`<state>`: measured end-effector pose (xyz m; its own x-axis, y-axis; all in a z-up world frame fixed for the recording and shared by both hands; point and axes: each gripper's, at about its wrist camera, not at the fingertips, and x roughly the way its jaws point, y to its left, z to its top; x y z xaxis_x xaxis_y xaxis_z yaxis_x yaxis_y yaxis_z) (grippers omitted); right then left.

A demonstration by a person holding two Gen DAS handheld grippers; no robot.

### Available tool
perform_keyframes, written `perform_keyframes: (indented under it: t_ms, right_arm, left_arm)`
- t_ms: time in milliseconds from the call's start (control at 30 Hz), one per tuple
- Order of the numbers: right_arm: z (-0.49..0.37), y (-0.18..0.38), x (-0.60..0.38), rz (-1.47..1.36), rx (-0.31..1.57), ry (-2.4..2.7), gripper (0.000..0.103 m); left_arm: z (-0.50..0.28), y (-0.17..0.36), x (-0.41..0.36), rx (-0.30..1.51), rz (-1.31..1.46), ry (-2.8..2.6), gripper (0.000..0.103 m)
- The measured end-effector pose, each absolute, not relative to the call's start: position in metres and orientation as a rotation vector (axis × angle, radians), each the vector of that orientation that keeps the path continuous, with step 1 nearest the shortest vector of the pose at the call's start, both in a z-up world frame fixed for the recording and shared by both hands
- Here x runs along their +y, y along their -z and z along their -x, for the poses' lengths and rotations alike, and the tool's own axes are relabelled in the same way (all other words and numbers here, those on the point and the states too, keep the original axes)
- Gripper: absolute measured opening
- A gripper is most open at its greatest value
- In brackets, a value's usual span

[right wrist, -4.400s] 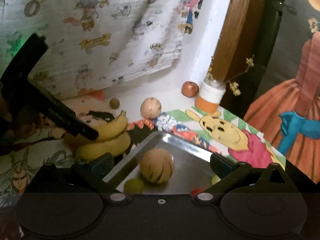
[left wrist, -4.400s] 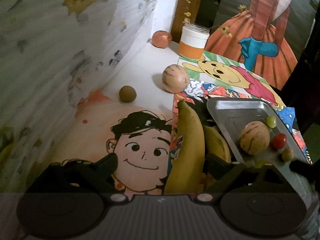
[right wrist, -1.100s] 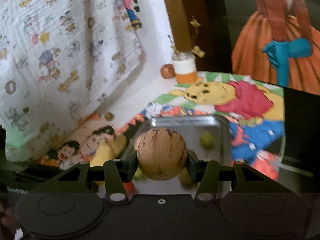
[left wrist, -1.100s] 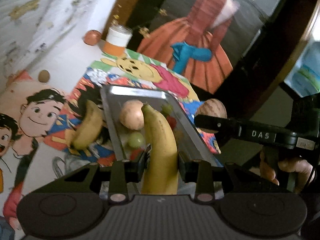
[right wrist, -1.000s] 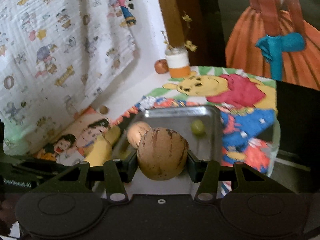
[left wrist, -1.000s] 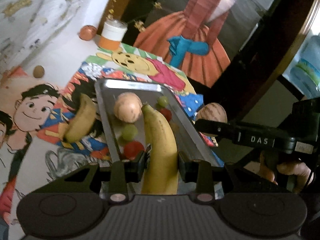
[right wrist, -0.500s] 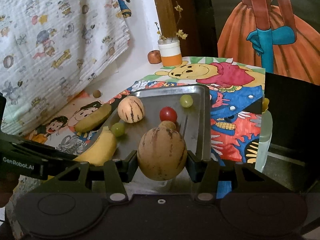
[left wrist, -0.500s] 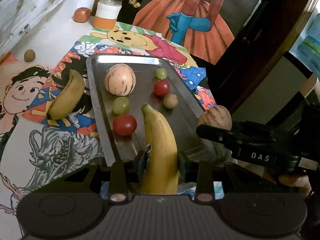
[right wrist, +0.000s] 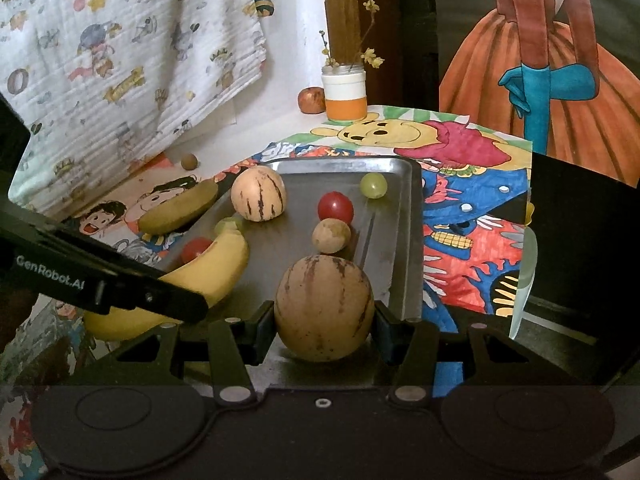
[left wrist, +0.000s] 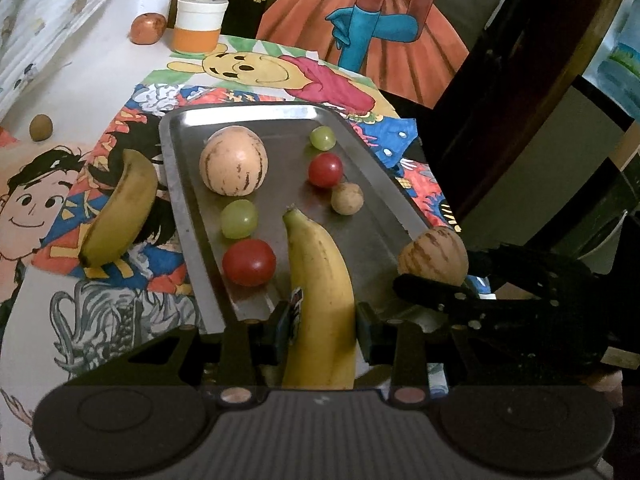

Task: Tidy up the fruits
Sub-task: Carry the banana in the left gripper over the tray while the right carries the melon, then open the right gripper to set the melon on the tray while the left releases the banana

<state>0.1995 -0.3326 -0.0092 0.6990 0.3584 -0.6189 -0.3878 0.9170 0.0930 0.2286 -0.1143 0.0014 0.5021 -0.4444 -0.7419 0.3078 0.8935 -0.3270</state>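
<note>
Left hand-held gripper (left wrist: 323, 322) clamps a yellow banana (left wrist: 320, 292); right hand-held gripper (right wrist: 325, 326) clamps a tan, brown-streaked melon (right wrist: 324, 306).

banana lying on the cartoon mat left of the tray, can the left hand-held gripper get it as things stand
Probably not yet: the left hand-held gripper is already shut on another banana. The loose banana itself lies uncovered.

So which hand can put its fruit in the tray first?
Probably the right. Its gripper holds the striped melon low over the tray, above a bare patch. The left gripper holds its banana over the near edge, with a tomato close by.
</note>
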Motion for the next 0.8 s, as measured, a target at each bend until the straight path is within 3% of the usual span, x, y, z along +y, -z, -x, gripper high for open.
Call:
perform_keyframes:
  t_ms: [800]
  right_arm:
    - [-0.1967, 0.0154, -0.3308, 0.054, 0.656, -0.386, 0.053]
  left_arm:
    - [-0.2356, 0.002, -0.1142, 0.958, 0.149, 0.439, 0.039]
